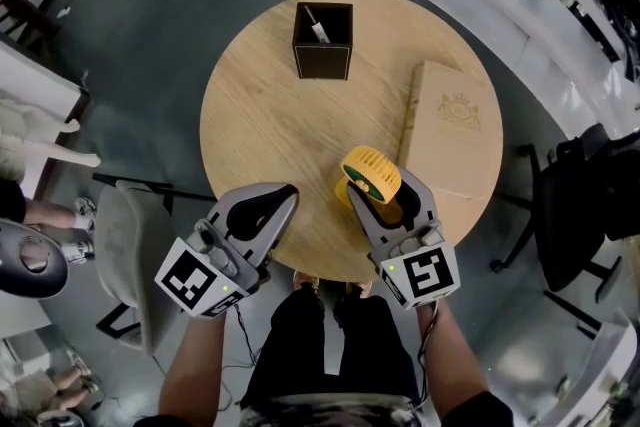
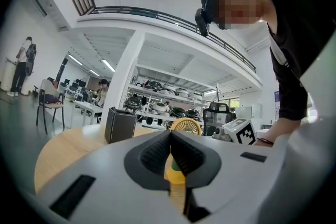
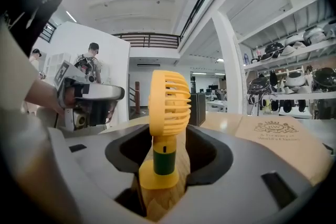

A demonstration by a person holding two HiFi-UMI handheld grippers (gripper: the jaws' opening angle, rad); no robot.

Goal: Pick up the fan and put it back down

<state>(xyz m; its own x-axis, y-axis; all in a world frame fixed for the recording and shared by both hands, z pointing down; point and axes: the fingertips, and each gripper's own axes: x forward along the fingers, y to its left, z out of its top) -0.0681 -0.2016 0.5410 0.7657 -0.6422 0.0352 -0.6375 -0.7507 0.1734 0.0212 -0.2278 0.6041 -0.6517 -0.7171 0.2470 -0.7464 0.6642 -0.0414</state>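
My right gripper [image 3: 165,136] has its 2 jaws about half apart around the yellow fan [image 3: 169,107]. The fan stands upright on the table [image 1: 260,115], and wood shows beside its stem. My left gripper [image 2: 170,136] is closed and empty. The box [image 1: 450,130] has a gold crest, but its print is too blurred to read.

Matt wood-grain table [image 1: 260,130], plastic fan [image 3: 169,99] (smooth, faintly glossy)
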